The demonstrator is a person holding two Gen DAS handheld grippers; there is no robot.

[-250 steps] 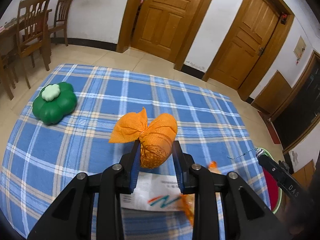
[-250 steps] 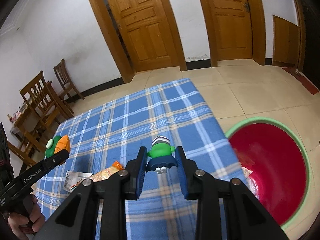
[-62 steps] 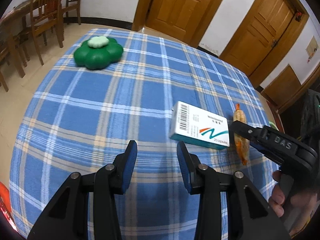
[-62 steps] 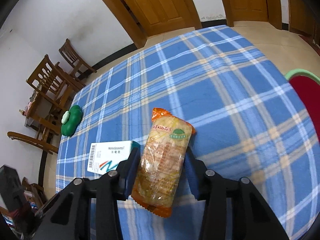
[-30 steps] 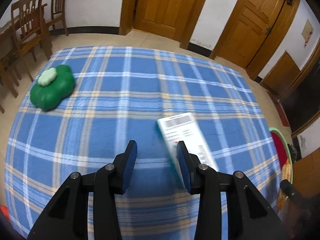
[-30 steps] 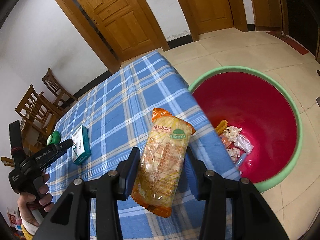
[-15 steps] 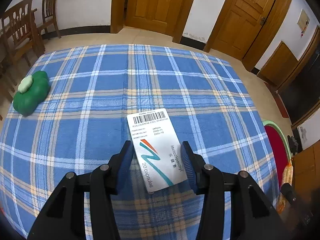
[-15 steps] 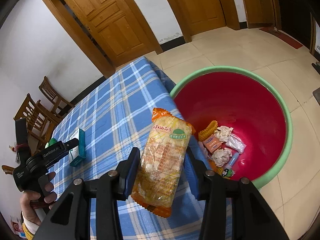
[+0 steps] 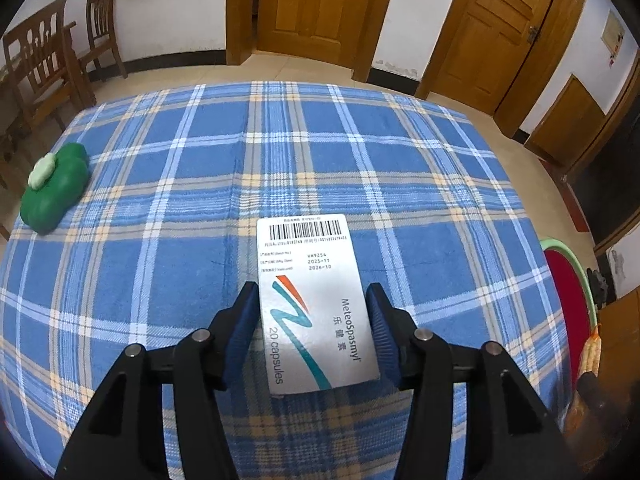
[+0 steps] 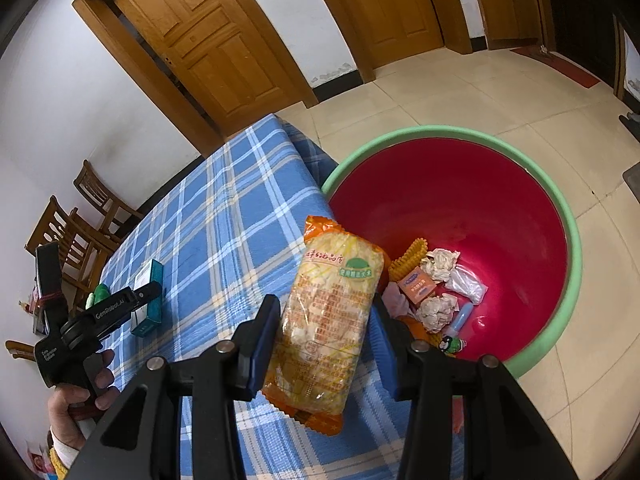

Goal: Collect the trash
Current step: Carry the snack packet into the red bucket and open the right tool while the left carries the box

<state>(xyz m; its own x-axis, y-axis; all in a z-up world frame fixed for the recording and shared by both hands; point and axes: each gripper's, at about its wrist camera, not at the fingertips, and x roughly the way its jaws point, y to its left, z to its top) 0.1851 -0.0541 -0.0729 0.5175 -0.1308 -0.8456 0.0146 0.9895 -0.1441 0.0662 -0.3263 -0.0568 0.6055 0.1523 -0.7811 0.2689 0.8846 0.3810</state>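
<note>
Currently left gripper (image 9: 314,320) straddles the medicine box (image 9: 312,300) on the plaid tablecloth (image 9: 200,168); pads touch its sides, clamped or not I can't tell. Green toy (image 9: 54,186) sits far left. Right gripper (image 10: 326,332) pinches the snack packet (image 10: 328,316) at the table edge beside the red basin (image 10: 568,248), trash (image 10: 436,280) inside.
</note>
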